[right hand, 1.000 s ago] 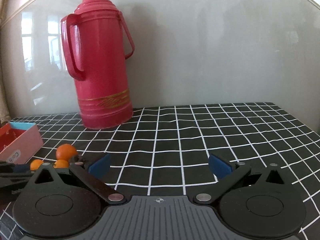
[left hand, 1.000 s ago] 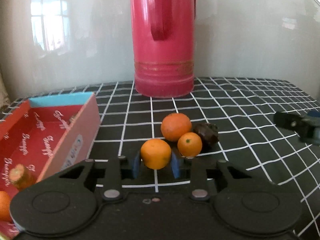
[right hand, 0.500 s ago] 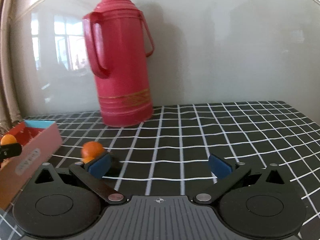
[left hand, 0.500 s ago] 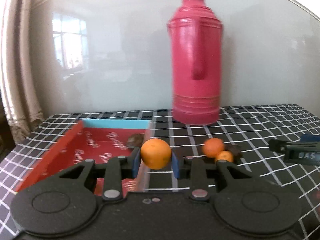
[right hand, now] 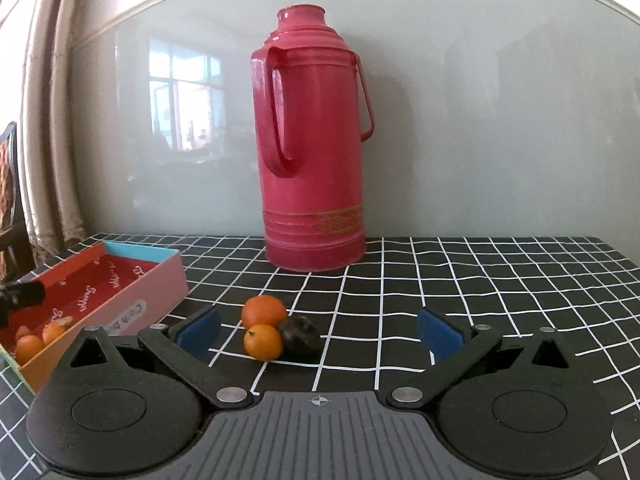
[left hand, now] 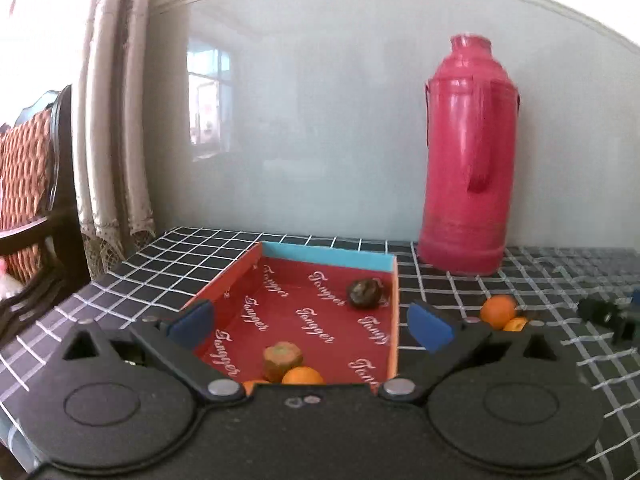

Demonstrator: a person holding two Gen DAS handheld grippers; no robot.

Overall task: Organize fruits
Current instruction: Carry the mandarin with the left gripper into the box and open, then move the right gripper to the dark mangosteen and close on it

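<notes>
The left gripper (left hand: 310,326), jaws just sprung wide and empty, hovers over the red printed cardboard box (left hand: 394,280) (oranges inside); beside it, three fruits (right hand: 264,312) await the open, empty right gripper (right hand: 320,330), which should approach low.

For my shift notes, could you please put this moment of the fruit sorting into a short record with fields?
surface: table with black grid cloth
box: red box, open, on the left
in box: dark fruit, brown-green fruit, orange; more oranges at its near end
outside box: two oranges and a dark fruit, clustered beside it
left gripper: above box, jaws just opened, nothing between them
right gripper: open, empty, facing the cluster
backdrop: red thermos
</notes>
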